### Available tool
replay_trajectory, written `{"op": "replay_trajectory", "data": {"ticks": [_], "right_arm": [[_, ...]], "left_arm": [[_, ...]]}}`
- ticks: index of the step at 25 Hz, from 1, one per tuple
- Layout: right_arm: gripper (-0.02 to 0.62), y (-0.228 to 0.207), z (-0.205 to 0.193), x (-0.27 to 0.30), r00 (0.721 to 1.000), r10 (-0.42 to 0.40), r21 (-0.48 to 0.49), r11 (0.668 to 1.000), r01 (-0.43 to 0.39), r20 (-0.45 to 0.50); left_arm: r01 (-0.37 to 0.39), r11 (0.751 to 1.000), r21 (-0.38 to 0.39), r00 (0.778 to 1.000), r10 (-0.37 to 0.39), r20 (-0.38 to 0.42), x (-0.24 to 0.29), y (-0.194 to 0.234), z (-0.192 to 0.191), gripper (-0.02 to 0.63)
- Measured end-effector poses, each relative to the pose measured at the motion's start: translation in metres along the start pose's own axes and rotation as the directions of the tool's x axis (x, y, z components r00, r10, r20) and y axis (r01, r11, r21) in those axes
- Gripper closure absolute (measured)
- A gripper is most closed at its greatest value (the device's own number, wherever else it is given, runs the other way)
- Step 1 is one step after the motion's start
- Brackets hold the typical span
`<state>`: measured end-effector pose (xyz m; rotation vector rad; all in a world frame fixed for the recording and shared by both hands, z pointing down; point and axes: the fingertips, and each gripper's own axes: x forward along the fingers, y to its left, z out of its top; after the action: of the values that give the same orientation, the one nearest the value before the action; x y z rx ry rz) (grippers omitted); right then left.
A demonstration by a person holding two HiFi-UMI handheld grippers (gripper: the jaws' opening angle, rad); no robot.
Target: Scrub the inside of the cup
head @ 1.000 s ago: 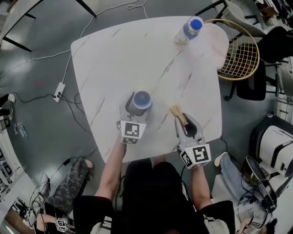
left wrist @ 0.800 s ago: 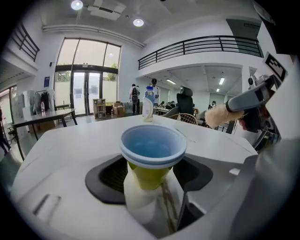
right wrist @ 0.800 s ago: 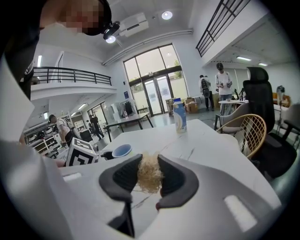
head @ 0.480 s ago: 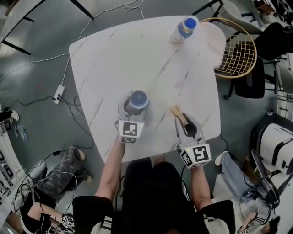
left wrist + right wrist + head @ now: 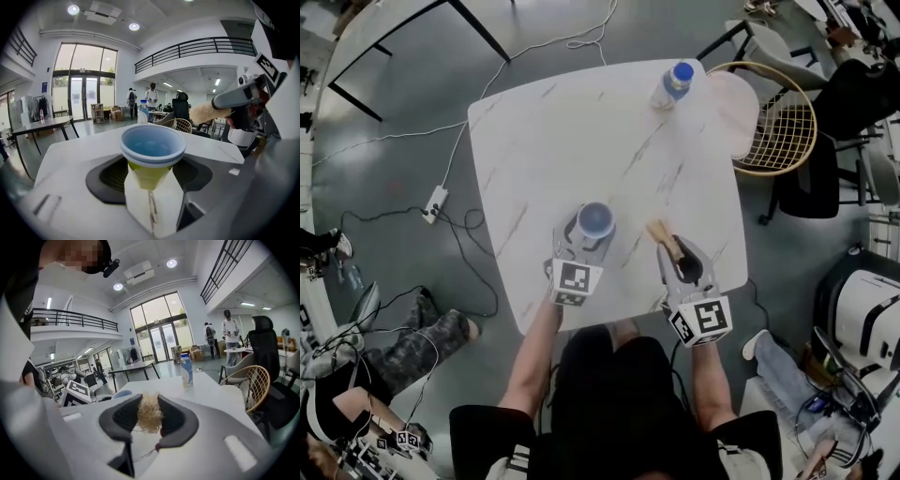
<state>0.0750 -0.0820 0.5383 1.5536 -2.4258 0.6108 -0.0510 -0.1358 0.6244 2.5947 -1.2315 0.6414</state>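
A cup point(image 5: 595, 221) with a blue inside and a yellow-green body sits between the pads of my left gripper point(image 5: 592, 232), just above the white marble table point(image 5: 581, 131). The jaws have just been closing on the cup point(image 5: 152, 150), and my left gripper point(image 5: 150, 176) is shut on it. It stands upright with its mouth open to the top. My right gripper point(image 5: 678, 251) is shut on a tan fibrous scrubber point(image 5: 660, 231), held to the right of the cup and apart from it. The scrubber point(image 5: 149, 414) pokes out between the dark pads of my right gripper point(image 5: 150, 422).
A capped plastic bottle point(image 5: 672, 84) stands at the table's far right corner. A wicker chair point(image 5: 783, 122) stands beside that corner. Cables and a power strip point(image 5: 437, 202) lie on the floor to the left. People stand far off in the hall.
Both grippers have risen a little over the table, the left one carrying the cup. The head view has shifted, so the table sits further right in the picture.
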Motion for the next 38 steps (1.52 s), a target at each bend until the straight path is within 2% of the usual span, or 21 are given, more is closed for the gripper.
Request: {"op": "replay_trajectory", "data": {"ticks": [7,15,22,26,31,38], "right_arm": [[0.488,0.029,0.029,-0.02,0.996,0.079,-0.014,0.997,-0.078,0.041],[0.488,0.07,0.059,-0.036,0.983,0.172,-0.074,0.983,-0.166,0.072],[0.488,0.101,0.064,-0.055,0.968,0.242,-0.128,0.964,-0.234,0.058],[0.488,0.118,0.059,-0.066,0.96,0.278,-0.154,0.95,-0.27,0.033],[0.488,0.136,0.04,-0.07,0.949,0.312,-0.174,0.933,-0.314,-0.042],[0.488,0.145,0.027,-0.069,0.948,0.297,-0.178,0.933,-0.313,-0.112]], "left_arm": [[0.006,0.999,0.049,1.0,-0.007,0.015,-0.033,-0.023,0.023,0.301],[-0.016,0.997,0.079,0.999,0.012,0.051,-0.071,-0.037,0.047,0.302],[-0.037,0.993,0.113,0.998,0.031,0.055,-0.097,-0.054,0.054,0.302],[-0.041,0.99,0.134,0.998,0.034,0.054,-0.111,-0.067,0.05,0.302],[-0.041,0.989,0.143,0.998,0.036,0.043,-0.121,-0.077,0.039,0.302],[-0.033,0.983,0.181,0.998,0.024,0.053,-0.131,-0.089,0.046,0.302]]}}
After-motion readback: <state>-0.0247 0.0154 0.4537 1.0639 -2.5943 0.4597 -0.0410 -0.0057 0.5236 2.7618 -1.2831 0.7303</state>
